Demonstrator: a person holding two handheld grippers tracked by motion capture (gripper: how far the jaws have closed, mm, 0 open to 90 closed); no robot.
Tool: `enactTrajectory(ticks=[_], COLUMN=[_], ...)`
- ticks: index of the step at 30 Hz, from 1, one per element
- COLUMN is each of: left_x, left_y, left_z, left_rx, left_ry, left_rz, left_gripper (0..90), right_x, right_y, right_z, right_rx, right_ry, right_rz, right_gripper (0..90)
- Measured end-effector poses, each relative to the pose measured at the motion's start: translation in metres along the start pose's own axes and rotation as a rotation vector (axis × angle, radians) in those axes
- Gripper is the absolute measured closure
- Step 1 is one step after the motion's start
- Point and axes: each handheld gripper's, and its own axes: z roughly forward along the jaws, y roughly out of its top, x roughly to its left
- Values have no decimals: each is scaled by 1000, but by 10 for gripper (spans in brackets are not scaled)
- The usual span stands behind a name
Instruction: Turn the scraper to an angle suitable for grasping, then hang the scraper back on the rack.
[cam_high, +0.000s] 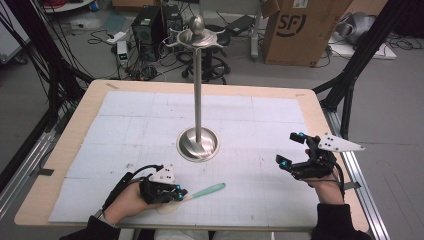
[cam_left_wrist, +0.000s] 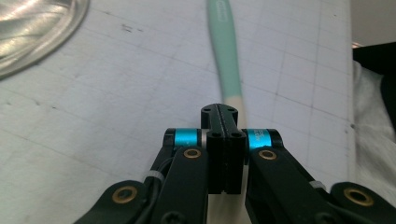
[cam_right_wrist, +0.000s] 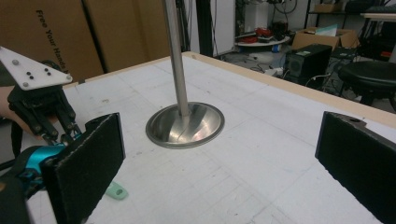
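On the table's near edge, left tongs clamping mint spoon, right tongs spread.

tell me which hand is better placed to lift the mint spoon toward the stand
Left: its tongs are shut on the mint spoon near its bowl. The right tongs are open, apart from it.

Looks like a lab: cardboard boxes, computer towers and loose cables all over the floor.

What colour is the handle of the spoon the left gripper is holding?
Mint green, turning cream near the jaws; the spoon shows best in the left gripper view.
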Motion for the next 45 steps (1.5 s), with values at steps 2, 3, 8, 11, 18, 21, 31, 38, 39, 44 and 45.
enactTrajectory(ticks=[2,3,8,11,18,21,31,38,39,44,45], left_x=[0,0,0,-3,-8,-13,-27,-28,-28,-27,-27], left_y=[3,5,18,26,46,58,64,63,63,68,69], left_z=[0,-2,-15,-19,-16,-17,-9,1,1,5,9], left_rx=[-8,-19,-72,-111,-95,-91,67,143,143,222,259], left_ry=[23,36,62,71,111,87,78,31,31,20,14], left_rz=[-14,-13,-38,-30,9,62,136,146,146,144,124], left_gripper=[899,898,855,728,335,281,263,268,267,263,263], right_x=[0,0,0,-1,-3,-2,-4,-8,-8,-7,-7], right_y=[0,0,0,0,1,1,3,6,6,7,7], right_z=[0,0,-1,-1,-1,-4,-2,1,1,3,3], right_rx=[3,4,0,-5,-3,-8,-14,-25,-27,-23,-23], right_ry=[1,0,-8,-5,-3,-5,-4,-4,-6,4,5], right_rz=[-1,0,6,6,5,9,8,14,14,5,2], right_gripper=[5,4,4,4,4,4,5,5,5,4,4])
